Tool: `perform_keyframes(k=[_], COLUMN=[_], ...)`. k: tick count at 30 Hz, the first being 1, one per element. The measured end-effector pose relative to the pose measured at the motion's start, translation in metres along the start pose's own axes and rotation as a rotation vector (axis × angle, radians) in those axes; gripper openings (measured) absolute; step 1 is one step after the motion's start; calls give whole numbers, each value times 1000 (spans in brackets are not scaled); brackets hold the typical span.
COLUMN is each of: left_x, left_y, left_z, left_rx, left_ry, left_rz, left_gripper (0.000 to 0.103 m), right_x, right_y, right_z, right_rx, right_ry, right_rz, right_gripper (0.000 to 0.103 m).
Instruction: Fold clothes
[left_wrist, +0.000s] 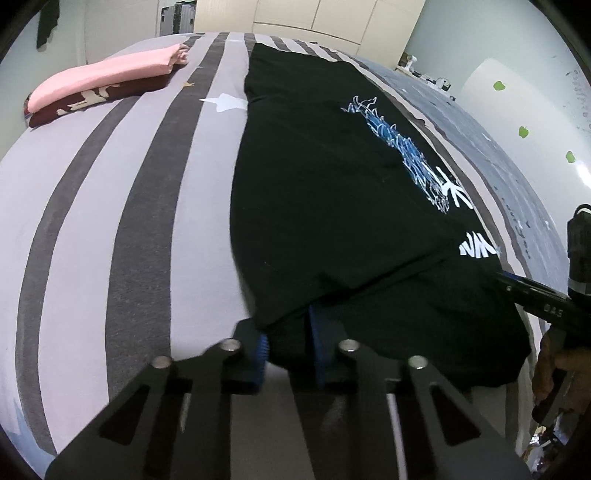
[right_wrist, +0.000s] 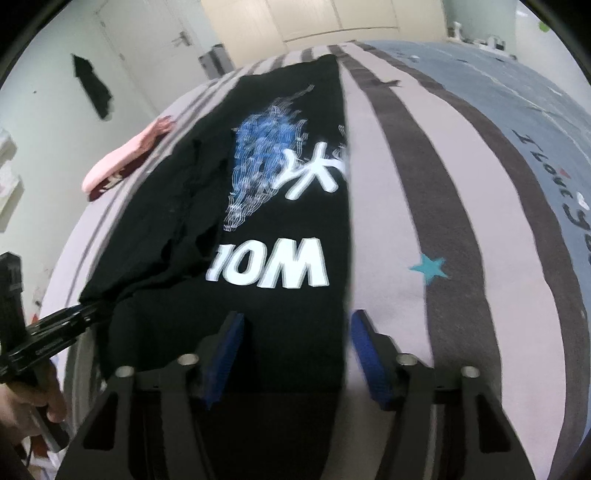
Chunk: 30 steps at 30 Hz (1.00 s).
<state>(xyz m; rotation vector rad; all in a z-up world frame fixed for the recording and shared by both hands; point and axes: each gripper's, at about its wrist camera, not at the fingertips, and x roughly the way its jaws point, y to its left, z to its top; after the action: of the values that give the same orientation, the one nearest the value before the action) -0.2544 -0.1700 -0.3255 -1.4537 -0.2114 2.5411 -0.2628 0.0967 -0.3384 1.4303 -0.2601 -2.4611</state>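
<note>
We hold a black printed T-shirt (left_wrist: 314, 192) on the striped bed (left_wrist: 110, 221).
Our left gripper (left_wrist: 288, 343) pinches its near corner; our right gripper (right_wrist: 295, 350) stands spread over the hem.

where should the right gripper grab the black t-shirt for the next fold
Grip the near right corner of the black t-shirt, coming in low from the near edge. The right gripper is open, straddling that flat hem edge, while the left gripper pinches the opposite near corner.

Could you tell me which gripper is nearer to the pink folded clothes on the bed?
Left. The left gripper grips the black T-shirt on the pink clothes' side; the right gripper sits open at the shirt's opposite edge.
</note>
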Motion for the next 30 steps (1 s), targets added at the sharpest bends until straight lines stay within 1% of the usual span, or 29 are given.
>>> perform_keyframes(k=[1,2,5,7,9,10,14,16,17,18,20,23,24,27,29,30], left_x=[0,0,-4,-13,-30,-39,-89,-104,-111,-120,-134,-156,-163,-172,-177,-179], left_y=[0,-1,-5,-7,-10,-12,-31,-37,-40,-46,-56,-71,-75,-81,-84,-85], left_z=[0,1,2,3,6,8,21,18,14,5,-15,-55,-75,-118,-124,-119], left_rx=[2,4,23,22,13,9,18,15,15,20,15,-6,-23,-77,-101,-109], left_ry=[2,3,-4,-20,-54,-73,-175,-181,-177,-163,-117,-26,22,132,146,132], left_rz=[-1,-1,19,26,22,19,-6,-6,-3,1,0,1,6,24,34,33], left_gripper=[11,10,8,8,7,7,7,7,7,7,7,7,7,7,7,7], right_x=[1,2,0,-4,-11,-19,-62,-83,-91,-99,-111,-128,-134,-155,-164,-169], right_y=[0,0,5,8,10,12,22,24,24,23,19,19,18,15,17,18], right_z=[1,1,2,2,4,6,16,21,21,21,10,-24,-37,-74,-84,-88], right_rx=[-2,-6,-43,-68,-75,-80,-121,-136,-142,-147,-133,-152,-148,-133,-127,-125], right_ry=[6,10,15,10,0,-15,-97,-129,-130,-129,-93,6,46,158,191,206], right_rz=[4,6,7,2,7,13,34,50,54,59,79,91,100,114,115,115], right_gripper=[33,27,14,11,8,6,5,5,5,5,5,5,5,5,5,5])
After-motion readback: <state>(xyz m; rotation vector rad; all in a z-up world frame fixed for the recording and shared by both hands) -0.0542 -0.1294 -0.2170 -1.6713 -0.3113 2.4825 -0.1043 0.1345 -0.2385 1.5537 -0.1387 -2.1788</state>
